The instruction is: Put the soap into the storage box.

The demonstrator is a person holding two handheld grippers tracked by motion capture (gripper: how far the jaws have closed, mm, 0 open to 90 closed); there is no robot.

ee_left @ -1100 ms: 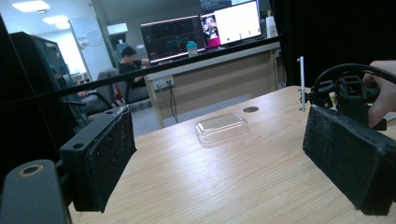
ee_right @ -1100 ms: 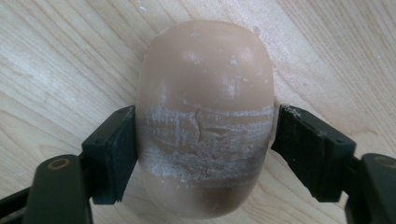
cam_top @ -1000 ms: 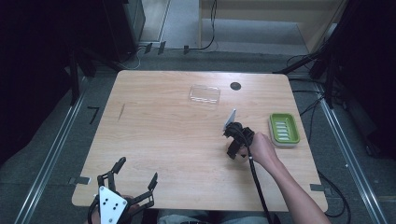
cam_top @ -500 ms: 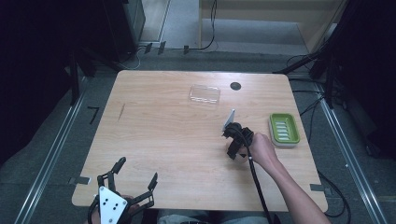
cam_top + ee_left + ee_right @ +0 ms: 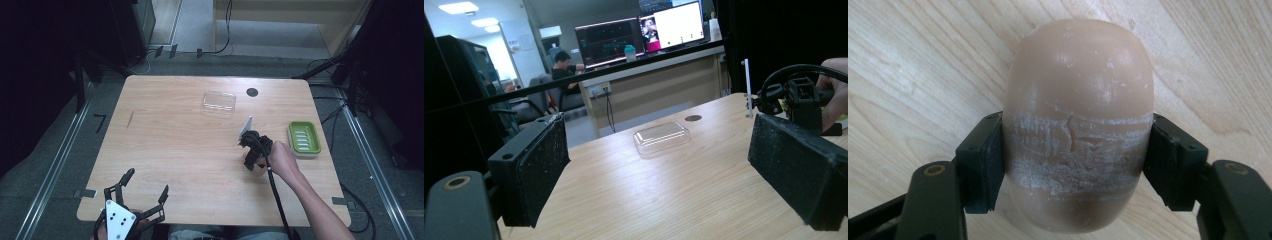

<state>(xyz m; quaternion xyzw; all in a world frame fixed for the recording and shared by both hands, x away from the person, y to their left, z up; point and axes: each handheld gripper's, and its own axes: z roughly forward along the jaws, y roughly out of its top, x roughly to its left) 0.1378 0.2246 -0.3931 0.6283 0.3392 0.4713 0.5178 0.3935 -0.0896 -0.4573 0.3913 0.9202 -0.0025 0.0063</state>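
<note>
In the high view, my right gripper (image 5: 255, 161) points down at the table (image 5: 175, 130), right of the centre of the frame, just left of the green soap dish (image 5: 304, 137). My left gripper (image 5: 142, 187) sits at the lower left, jaws wide apart and holding nothing.

In the left gripper view, a clear plastic lid (image 5: 661, 138) lies in the middle of the frame.

In the right gripper view, the jaws, which were just closing, press on both sides of a tan soap bar (image 5: 1078, 120) in the centre of the frame.
</note>
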